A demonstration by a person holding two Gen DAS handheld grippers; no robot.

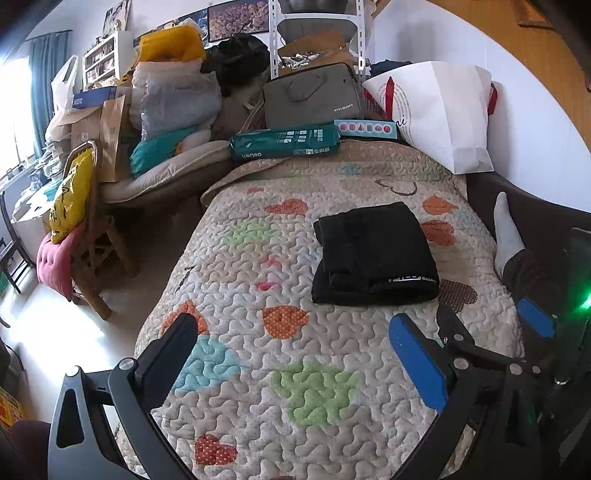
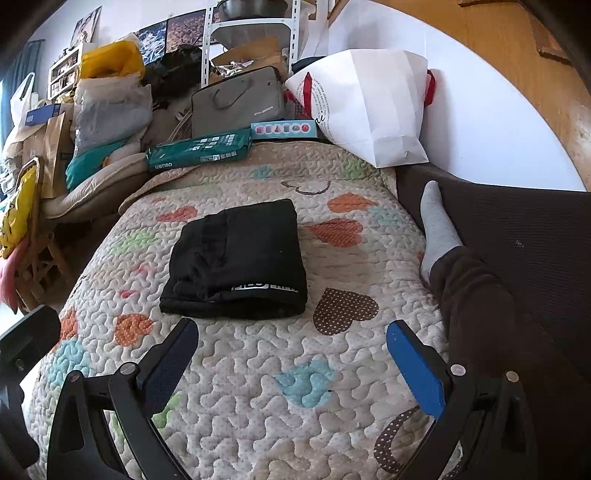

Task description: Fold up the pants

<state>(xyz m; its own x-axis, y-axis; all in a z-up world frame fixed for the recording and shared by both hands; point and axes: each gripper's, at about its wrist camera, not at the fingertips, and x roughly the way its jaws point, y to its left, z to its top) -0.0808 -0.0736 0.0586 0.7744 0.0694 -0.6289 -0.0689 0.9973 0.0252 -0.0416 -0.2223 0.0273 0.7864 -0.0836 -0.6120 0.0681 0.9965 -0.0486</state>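
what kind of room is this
Most likely a bedroom doubling as storage: a bed under a heart-patterned quilt holding folded black pants, with bags and bedding heaped by a metal shelf behind.

You get bright daylight from the window (image 1: pixel 14 110) at the left edge, blown-out glare on the floor (image 1: pixel 55 332), sharp centres, and strong fisheye bending with dark corners.

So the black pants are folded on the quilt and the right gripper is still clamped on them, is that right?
Not quite. The black pants are folded on the quilt, but the right gripper is open and holds nothing; its fingers sit short of the pants. The right wrist view shows this.
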